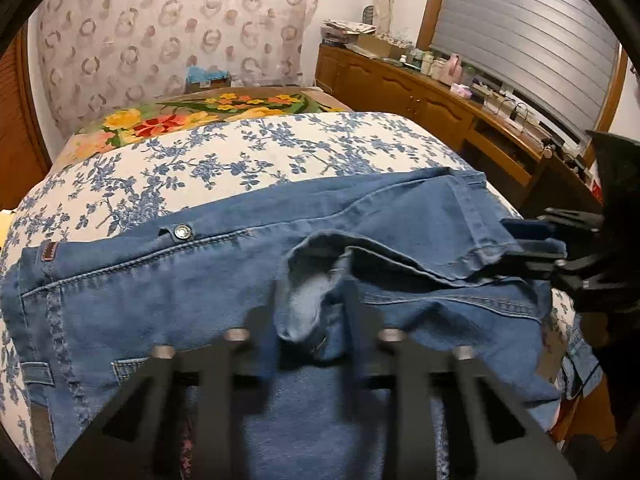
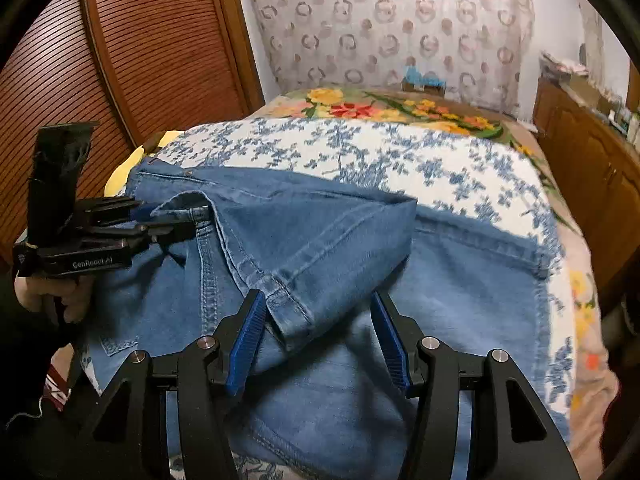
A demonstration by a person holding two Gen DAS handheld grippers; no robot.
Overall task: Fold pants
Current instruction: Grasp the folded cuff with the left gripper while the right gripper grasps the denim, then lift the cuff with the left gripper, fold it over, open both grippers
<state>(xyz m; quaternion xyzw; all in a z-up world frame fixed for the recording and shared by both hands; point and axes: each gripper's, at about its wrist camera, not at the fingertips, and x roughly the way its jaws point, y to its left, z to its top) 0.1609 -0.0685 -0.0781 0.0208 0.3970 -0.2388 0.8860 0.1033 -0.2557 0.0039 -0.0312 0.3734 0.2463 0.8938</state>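
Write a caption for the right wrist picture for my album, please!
Open right tongs straddle a hem of the blue jeans on a flowery bedspread, while the left tongs pinch another edge.

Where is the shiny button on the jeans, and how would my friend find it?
Look at the bed with the blue-flowered cover; the blue jeans lie across its near end. Follow their far edge, the waistband, leftward. There sits the small round metal button, silver and shiny, beside a brown leather patch; everything else around it is soft blue denim.
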